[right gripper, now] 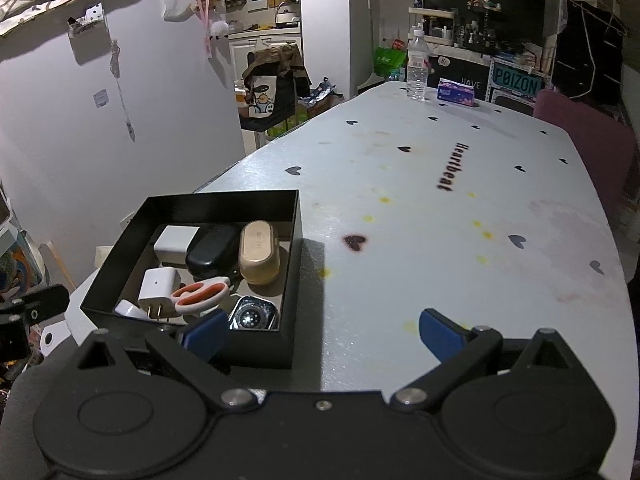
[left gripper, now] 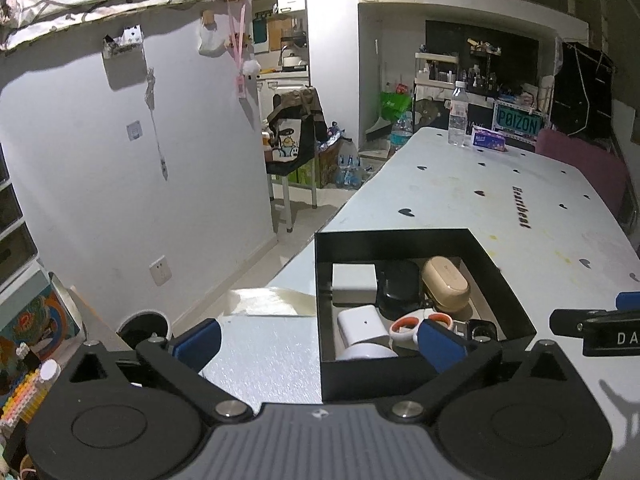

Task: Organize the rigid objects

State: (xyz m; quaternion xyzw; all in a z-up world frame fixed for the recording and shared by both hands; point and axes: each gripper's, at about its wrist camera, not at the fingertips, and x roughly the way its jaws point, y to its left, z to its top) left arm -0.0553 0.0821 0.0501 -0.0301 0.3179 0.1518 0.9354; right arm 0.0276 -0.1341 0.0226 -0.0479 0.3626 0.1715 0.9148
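A black open box [left gripper: 404, 236] [right gripper: 120, 240] stands near the table's near left corner. Inside lie a white charger block [right gripper: 176, 240], a black case [right gripper: 212, 250], a beige case [right gripper: 259, 252], a white plug adapter [right gripper: 158, 286], orange-handled scissors [right gripper: 200, 294] and a watch [right gripper: 252, 315]. The same items show in the left wrist view, with the beige case [left gripper: 446, 286] and scissors [left gripper: 420, 326]. My left gripper [left gripper: 320, 344] is open and empty at the box's near left corner. My right gripper [right gripper: 324, 334] is open and empty beside the box's near right corner.
The white table [right gripper: 420, 240] has black hearts and the word Heartbeat. A water bottle [right gripper: 417, 65] and a tissue pack [right gripper: 456, 91] stand at its far end. A pink chair [right gripper: 588, 136] is at the right. The table's left edge drops to the floor by the wall.
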